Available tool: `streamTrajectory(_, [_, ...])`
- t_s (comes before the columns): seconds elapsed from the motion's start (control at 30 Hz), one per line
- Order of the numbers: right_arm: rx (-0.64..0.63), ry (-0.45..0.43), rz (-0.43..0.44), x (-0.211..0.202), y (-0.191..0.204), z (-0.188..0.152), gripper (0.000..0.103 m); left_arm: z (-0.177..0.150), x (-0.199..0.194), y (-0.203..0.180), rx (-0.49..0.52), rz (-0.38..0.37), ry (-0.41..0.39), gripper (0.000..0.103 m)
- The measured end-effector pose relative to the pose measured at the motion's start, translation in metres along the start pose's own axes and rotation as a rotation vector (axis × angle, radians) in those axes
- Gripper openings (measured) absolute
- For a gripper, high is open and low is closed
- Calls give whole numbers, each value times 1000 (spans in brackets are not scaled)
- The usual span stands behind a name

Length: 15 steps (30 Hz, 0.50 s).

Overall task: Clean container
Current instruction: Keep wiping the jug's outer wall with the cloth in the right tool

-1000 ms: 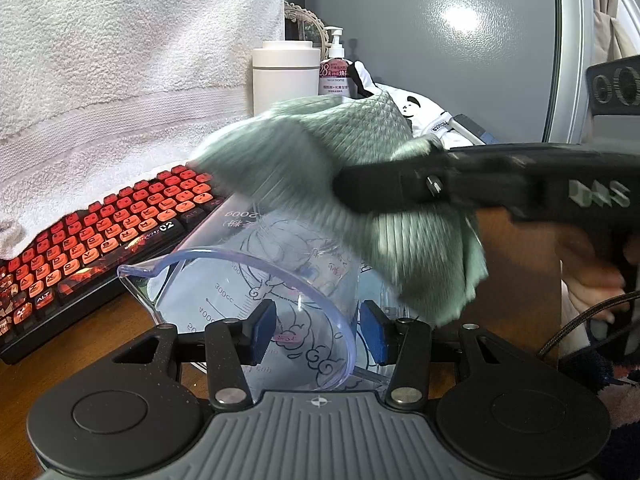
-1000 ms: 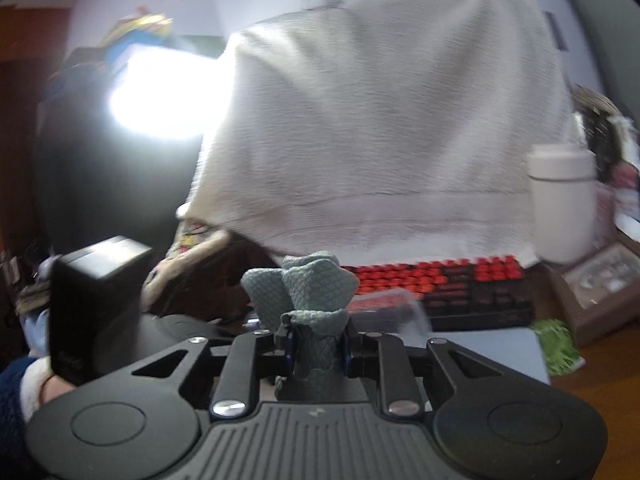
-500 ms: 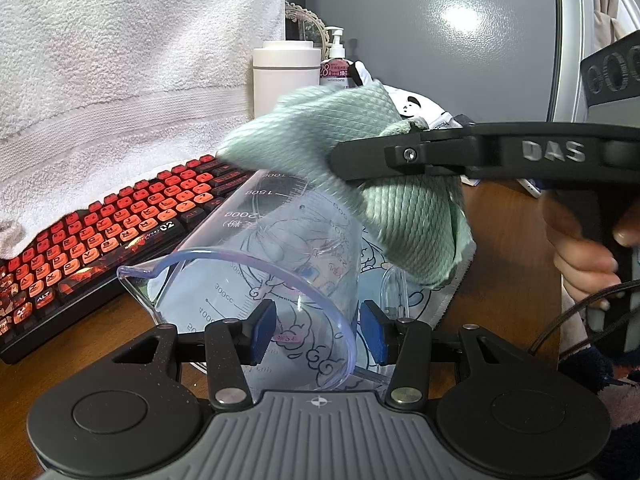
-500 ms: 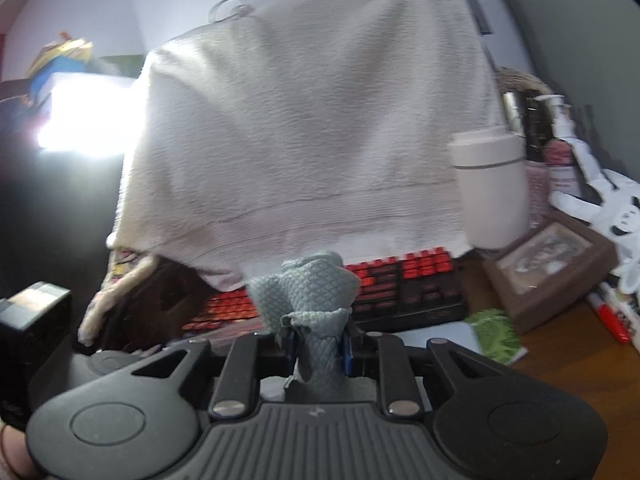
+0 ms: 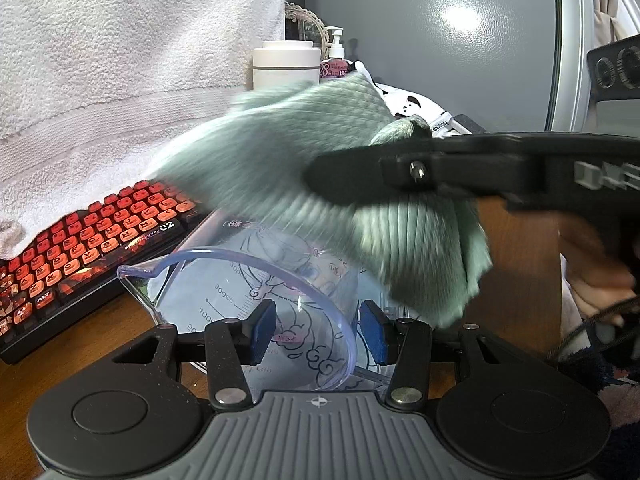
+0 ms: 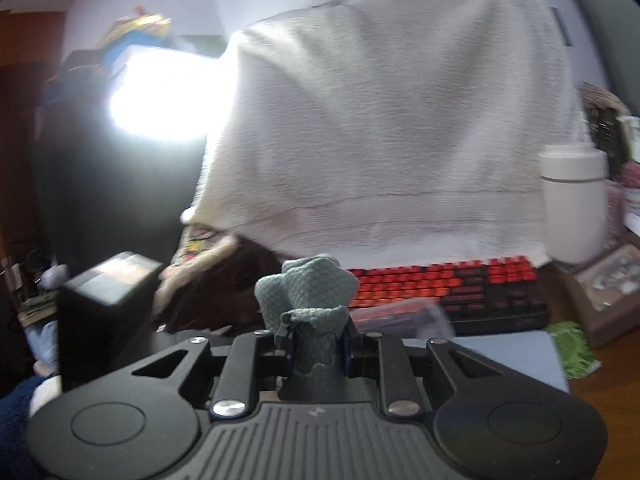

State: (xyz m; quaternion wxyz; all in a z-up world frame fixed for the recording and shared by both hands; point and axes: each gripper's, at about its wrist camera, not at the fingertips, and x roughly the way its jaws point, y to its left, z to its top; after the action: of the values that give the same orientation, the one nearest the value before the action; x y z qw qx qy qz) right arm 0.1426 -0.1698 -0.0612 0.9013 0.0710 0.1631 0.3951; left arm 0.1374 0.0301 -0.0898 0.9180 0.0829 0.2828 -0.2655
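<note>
The clear plastic measuring jug [image 5: 256,292] is lying tipped on the wooden desk just right of the red-keyed keyboard [image 5: 92,236], mouth toward the left wrist camera. Its rim wall is clamped between the blue pads of the left gripper [image 5: 318,330]. A light, stiff, thin-walled and slippery vessel is judged here; the rim beside the spout or the handle side would be the safest hold, and hard squeezing could crack it.

On the keyboard, "ALT" and "02" can be read. On the jug, "300cc" and a "400" graduation are printed beside cartoon cloud drawings. Behind the jug, "28" is legible on the pump bottle [image 5: 335,58].

Above the jug, the soft, limp green microfibre cloth [image 5: 320,168] is pinched by the closed right gripper [image 6: 318,346], on whose side blurred raised letters cannot be read.
</note>
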Motion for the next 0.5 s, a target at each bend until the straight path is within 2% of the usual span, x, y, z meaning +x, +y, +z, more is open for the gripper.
streamTrajectory(0.13, [61,-15,-111,-3,-29,0,20,-1,0,-2,1,1,0,46])
streamTrajectory(0.27, [125,-7,-139,-6,-48,2,20,0,0,-3,1,1,0,46])
streamTrajectory(0.37, [119,-5,-128,-3,-42,4,20,0,-1,-4,1,1,0,46])
streamTrajectory(0.5, [73,8,-35,5,-16,6,20,0,-2,-4,0,0,0,46])
